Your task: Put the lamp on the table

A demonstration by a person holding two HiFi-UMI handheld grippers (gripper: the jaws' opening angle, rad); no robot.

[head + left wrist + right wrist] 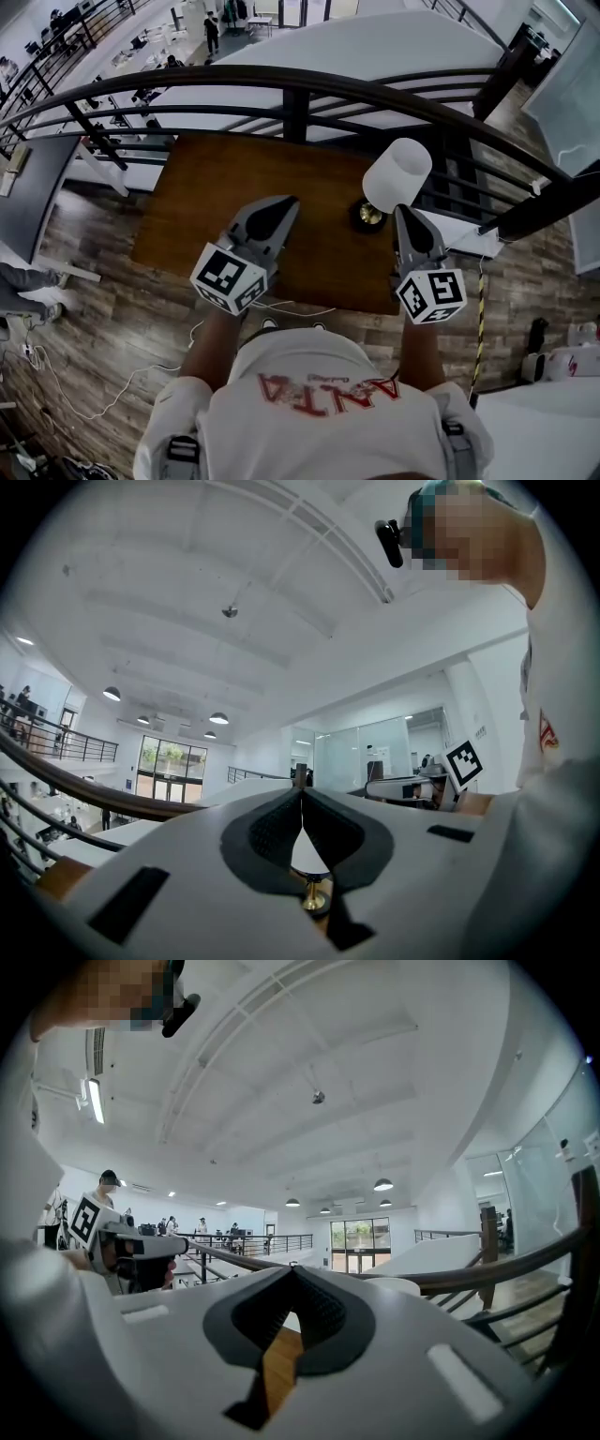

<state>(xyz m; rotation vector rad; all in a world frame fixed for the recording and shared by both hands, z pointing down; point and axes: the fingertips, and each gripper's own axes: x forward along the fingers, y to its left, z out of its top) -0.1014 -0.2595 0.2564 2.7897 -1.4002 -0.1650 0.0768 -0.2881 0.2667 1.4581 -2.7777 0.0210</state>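
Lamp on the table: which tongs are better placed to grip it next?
Right, probably. In the head view the right tongs sit just beside the lamp, while the left tongs are farther off across the table. Both are shut and empty.

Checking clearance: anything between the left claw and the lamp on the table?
Nothing. In the head view, only bare wooden table separates the shut left claw from the lamp.

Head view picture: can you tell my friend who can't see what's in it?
A white-shaded lamp stands on a brown wooden table beside a dark railing, seen from above. The person's left claw and right claw hover over the table, both shut and empty.
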